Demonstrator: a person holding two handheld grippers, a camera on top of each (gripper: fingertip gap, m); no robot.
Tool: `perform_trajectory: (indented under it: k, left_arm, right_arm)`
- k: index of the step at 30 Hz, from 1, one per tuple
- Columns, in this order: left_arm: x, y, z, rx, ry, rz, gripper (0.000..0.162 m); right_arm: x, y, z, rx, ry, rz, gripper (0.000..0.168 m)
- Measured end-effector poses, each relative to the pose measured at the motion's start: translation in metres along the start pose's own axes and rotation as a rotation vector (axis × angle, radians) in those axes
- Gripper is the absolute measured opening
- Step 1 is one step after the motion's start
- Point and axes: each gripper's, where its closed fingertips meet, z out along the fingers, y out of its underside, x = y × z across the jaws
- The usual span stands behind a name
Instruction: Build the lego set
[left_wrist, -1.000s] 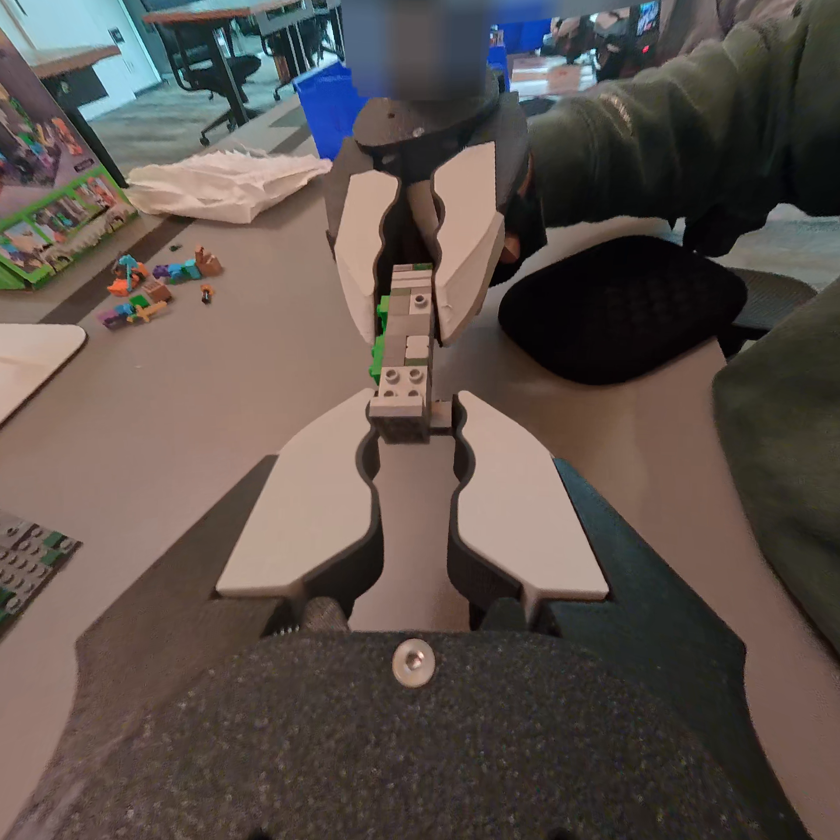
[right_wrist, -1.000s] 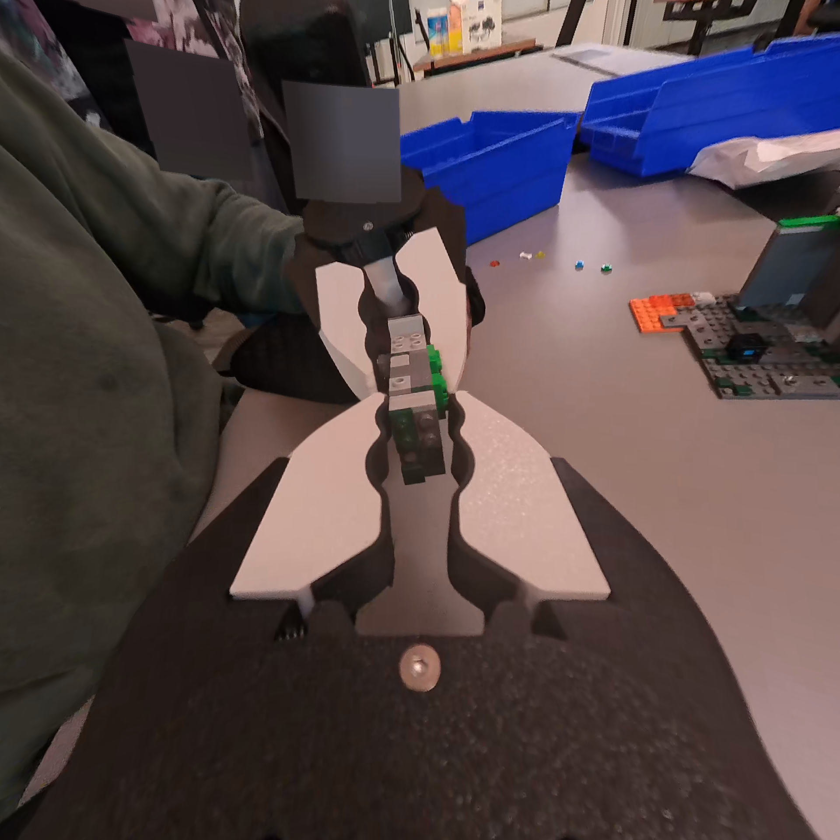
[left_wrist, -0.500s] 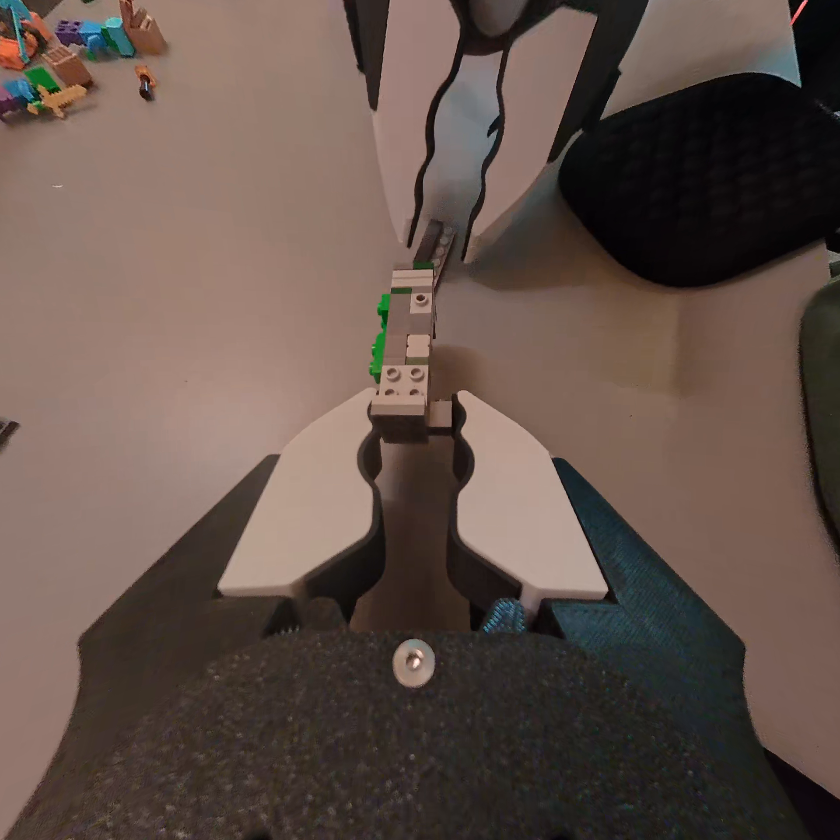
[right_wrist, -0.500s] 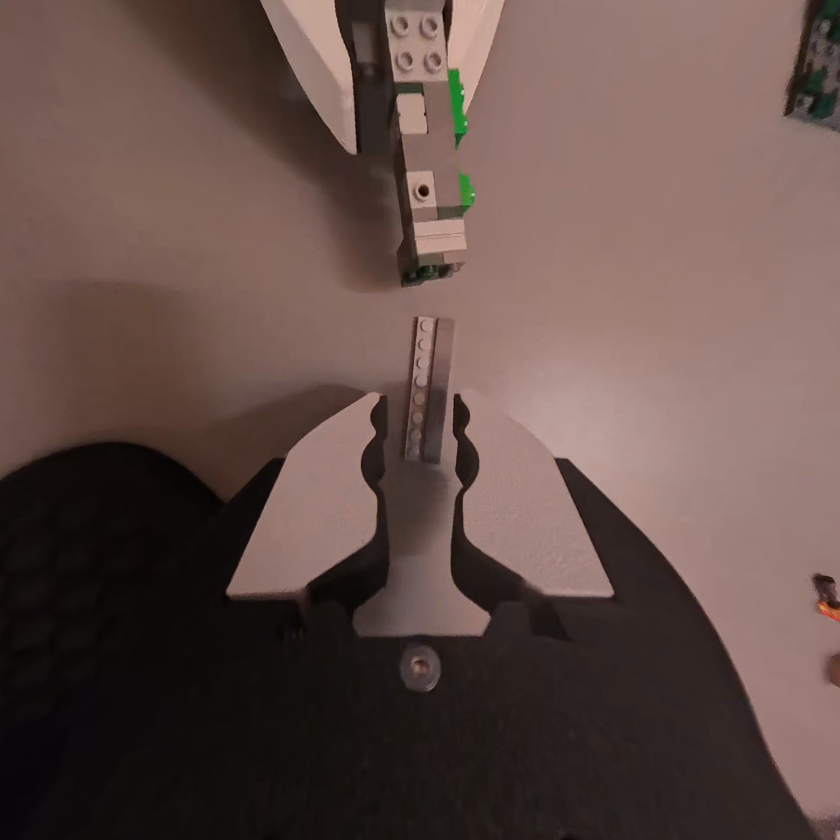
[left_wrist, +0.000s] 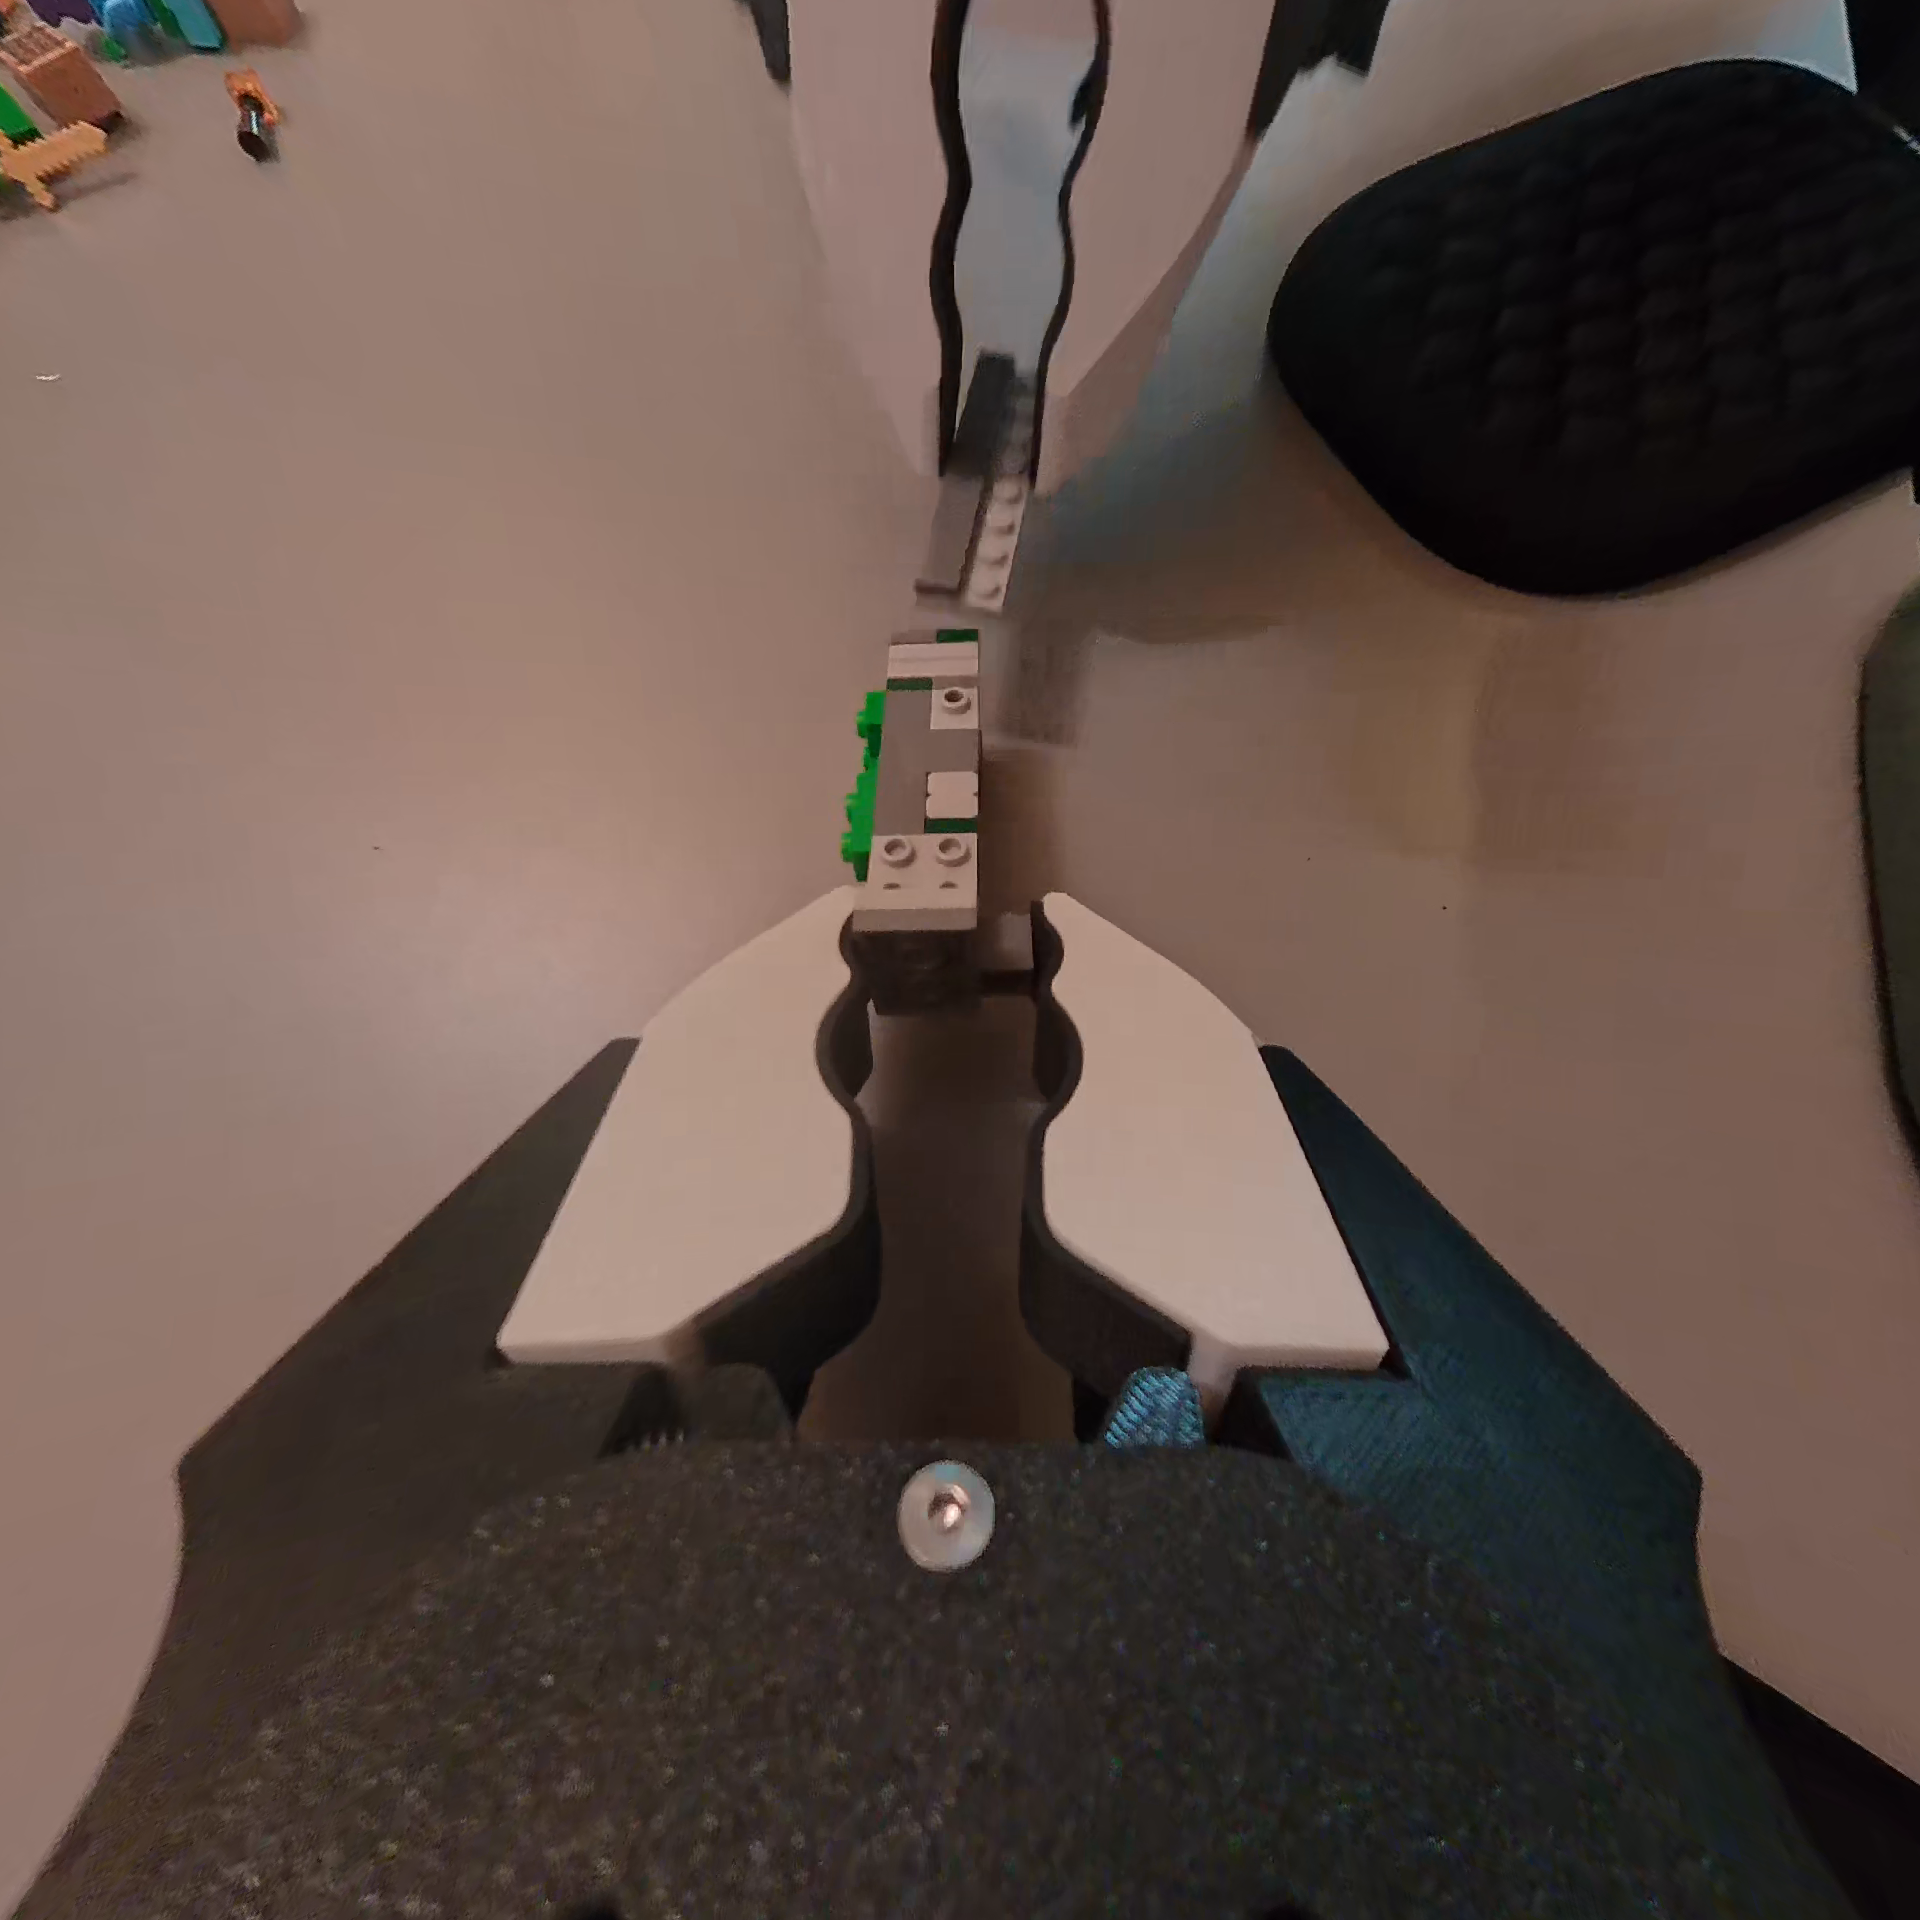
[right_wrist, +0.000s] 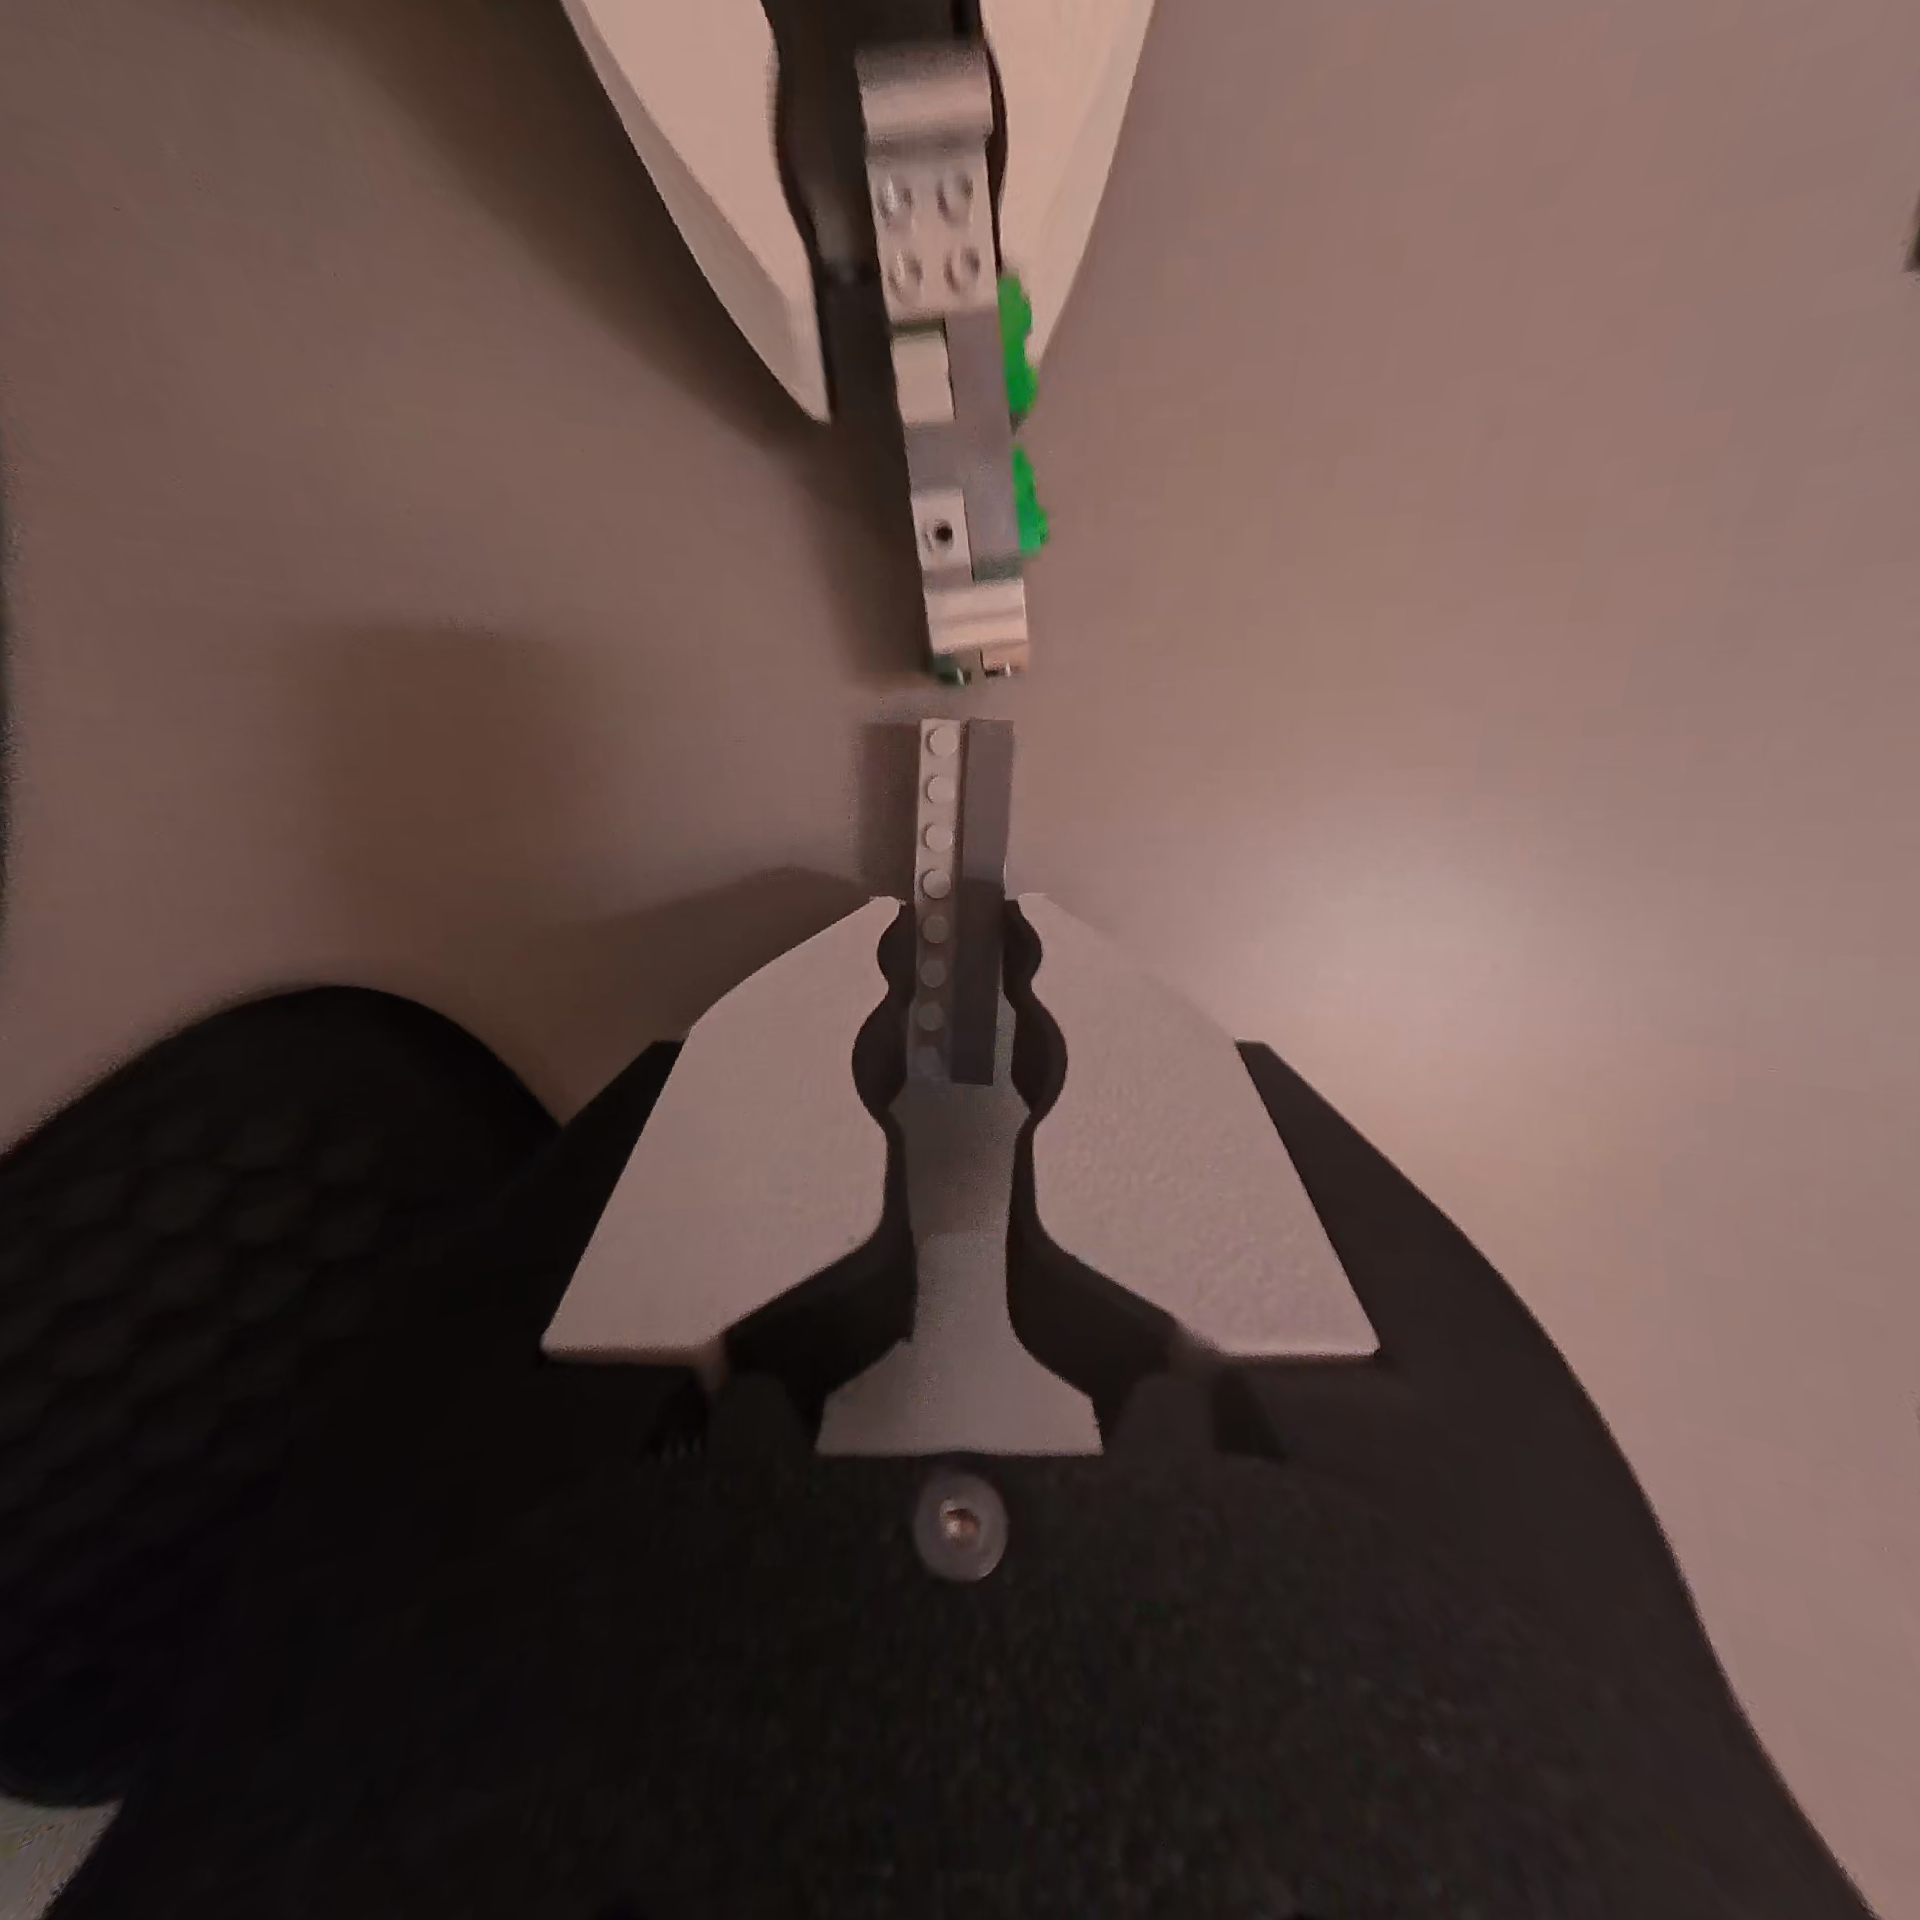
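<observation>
My left gripper (left_wrist: 945, 930) is shut on one end of a grey and green lego block assembly (left_wrist: 925, 769), which sticks out forward over the grey table (left_wrist: 416, 727). My right gripper (right_wrist: 956, 909) is shut on a long thin grey studded plate (right_wrist: 961, 821), pointing it at the block's free end with a small gap between them. The right wrist view shows the block (right_wrist: 961, 468) in the left gripper (right_wrist: 930, 395) at the top. The left wrist view shows the plate (left_wrist: 982, 530) in the right gripper (left_wrist: 992, 468) at the top.
A black chair seat (left_wrist: 1600, 332) lies past the table edge on the right, and shows at the lower left of the right wrist view (right_wrist: 239, 1247). Several loose coloured lego pieces (left_wrist: 62, 135) lie on the table at the far left. Some 9 cm of space lies between my two pairs of fingers.
A second ago both grippers held the assembly together, raised and level. Both now point down at the table, and the long plate in the right gripper sits apart from the block.
</observation>
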Motion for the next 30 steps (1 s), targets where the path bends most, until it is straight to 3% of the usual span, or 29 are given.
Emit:
perform_trajectory:
  k: [4,11,30]
  left_arm:
    - [0.000,0.003,0.003,-0.019,0.012,-0.009,0.027]
    - [-0.003,0.005,0.005,-0.033,-0.001,-0.010,0.028]
    - [-0.006,0.009,0.007,-0.037,-0.020,0.022,0.028]
  right_arm:
    - [-0.003,-0.036,-0.019,0.082,0.025,-0.057,0.015]
    - [-0.003,-0.062,0.007,0.042,0.006,-0.142,0.015]
    - [0.002,-0.063,0.023,-0.089,-0.053,-0.164,0.015]
